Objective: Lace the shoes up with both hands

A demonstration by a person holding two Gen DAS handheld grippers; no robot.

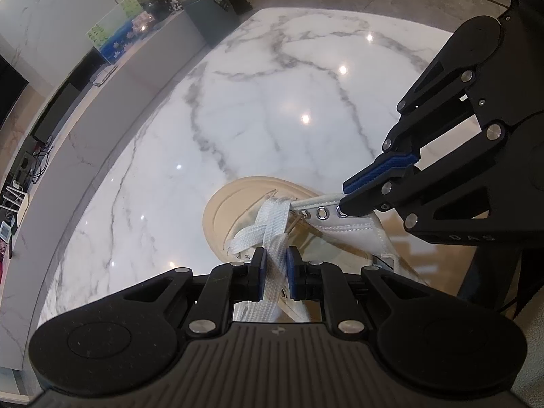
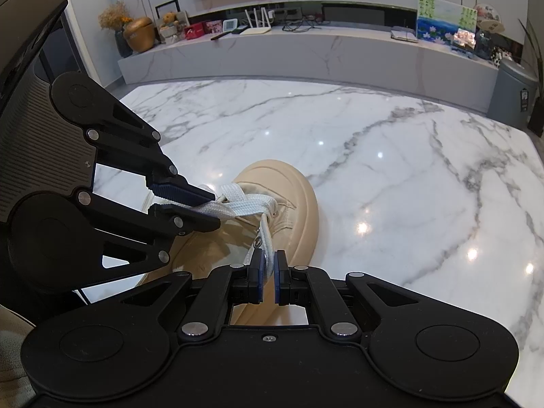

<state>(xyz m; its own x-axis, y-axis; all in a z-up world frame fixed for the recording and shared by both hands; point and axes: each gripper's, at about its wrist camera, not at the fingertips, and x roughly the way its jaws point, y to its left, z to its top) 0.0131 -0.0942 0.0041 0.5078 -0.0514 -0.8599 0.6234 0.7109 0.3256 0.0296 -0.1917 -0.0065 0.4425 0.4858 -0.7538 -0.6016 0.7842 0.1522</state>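
Observation:
A beige shoe (image 1: pixel 234 204) (image 2: pixel 289 197) stands on the white marble table (image 1: pixel 272 102) (image 2: pixel 391 142), toe pointing away. Its flat white lace (image 1: pixel 268 224) (image 2: pixel 244 209) crosses over the tongue near the toe. My left gripper (image 1: pixel 276 260) (image 2: pixel 216 209) is shut on two crossed strands of that lace just above the shoe. From the right side, my right gripper (image 1: pixel 343 199) (image 2: pixel 268 261) is shut on another stretch of lace, right beside the row of metal eyelets (image 1: pixel 321 213). The rear of the shoe is hidden behind both grippers.
A grey bin (image 1: pixel 212 6) (image 2: pixel 513 91) stands past the table's far corner. A long low marble cabinet (image 2: pixel 306 54) with small items runs behind the table. The table's curved edge (image 1: pixel 78 204) lies to the left.

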